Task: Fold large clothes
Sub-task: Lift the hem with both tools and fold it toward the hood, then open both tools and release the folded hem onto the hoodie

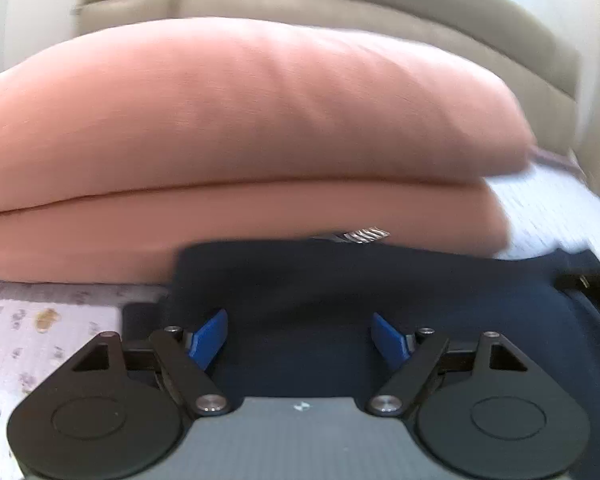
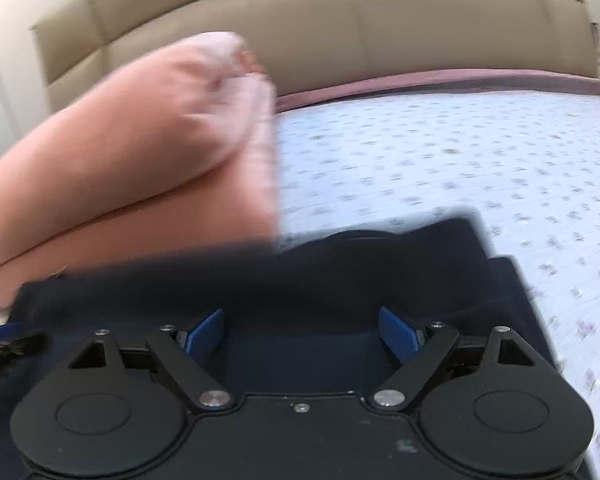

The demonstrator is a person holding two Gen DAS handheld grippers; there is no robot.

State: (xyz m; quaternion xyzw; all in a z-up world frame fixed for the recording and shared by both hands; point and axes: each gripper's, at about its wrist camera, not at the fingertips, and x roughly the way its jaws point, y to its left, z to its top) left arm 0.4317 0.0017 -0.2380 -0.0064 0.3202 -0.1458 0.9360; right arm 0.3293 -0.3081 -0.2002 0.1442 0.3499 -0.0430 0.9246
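Observation:
A dark navy garment [image 1: 340, 280] lies on the bed, folded flat, right in front of both grippers; it also shows in the right wrist view [image 2: 300, 280]. My left gripper [image 1: 299, 340] is open, its blue fingers [image 1: 208, 338] spread wide just above the garment's near part. My right gripper [image 2: 300, 336] is open too, its blue fingers [image 2: 398, 334] spread over the same garment. Neither holds anything. A small striped tag [image 1: 366, 235] shows at the garment's far edge.
Two stacked salmon-pink pillows [image 1: 240, 128] lie just behind the garment, also in the right wrist view [image 2: 120, 160]. The bed sheet [image 2: 460, 160] is pale with small flower prints. A beige padded headboard [image 2: 320, 32] stands at the back.

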